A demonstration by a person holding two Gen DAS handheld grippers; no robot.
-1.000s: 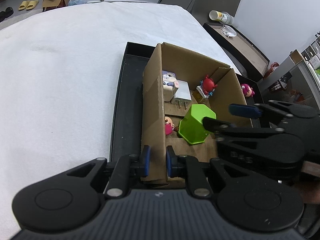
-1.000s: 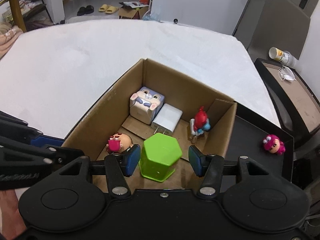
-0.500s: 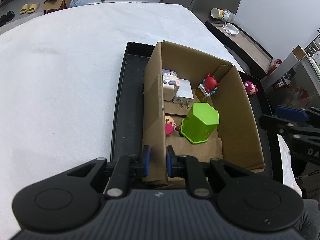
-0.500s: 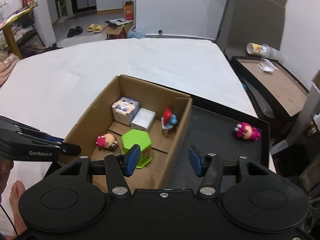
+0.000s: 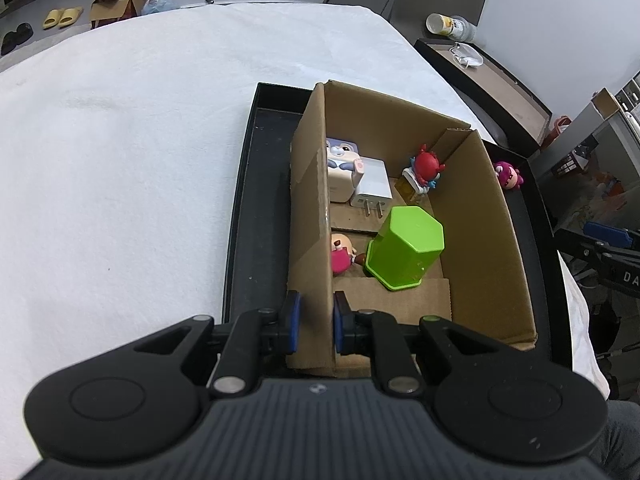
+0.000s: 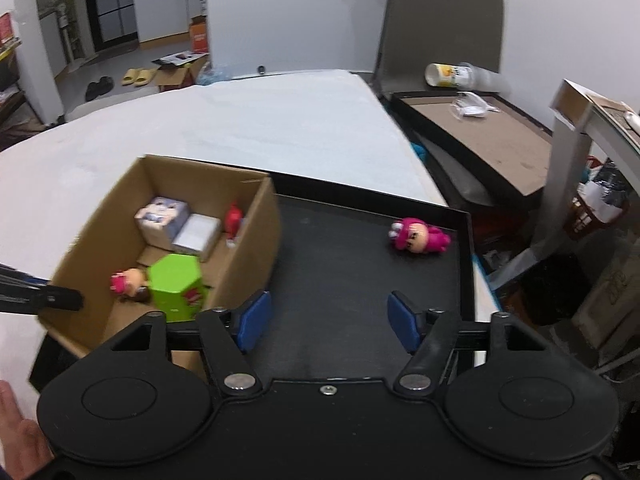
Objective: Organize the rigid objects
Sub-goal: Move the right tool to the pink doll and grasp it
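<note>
Evidently the coming move turns on the pink figurine (image 6: 418, 236), the one toy not yet boxed. In the right wrist view it lies on its side in the upper right of the frame, ahead of and slightly right of the right gripper (image 6: 330, 322), well apart from it, with its long axis running roughly left to right across the frame. The right gripper stands with its blue pads spread wide and nothing between them, hovering over bare floor of the black tray (image 6: 340, 280). This gripper is judged much the nearer of the two; a forward reach with a slight rightward shift would bring the pads to either side of the toy.

The left gripper (image 5: 314, 322) is closed on the near left wall of the cardboard box (image 5: 476, 216), one pad outside and one inside, and so is occupied with steadying it.

Contents of the box, left wrist view:
- green hexagonal container (image 5: 404, 254), lower centre, tilted;
- small doll in pink (image 5: 342, 254), just left of it, against the left wall;
- bunny-printed cube (image 5: 342, 172), far left corner;
- white plug adapter (image 5: 372, 186), touching the cube's right side;
- red figurine (image 5: 426, 168), upright near the far right corner.

The box sits in the left part of the tray, which rests on the white tabletop (image 5: 120, 140).
</note>
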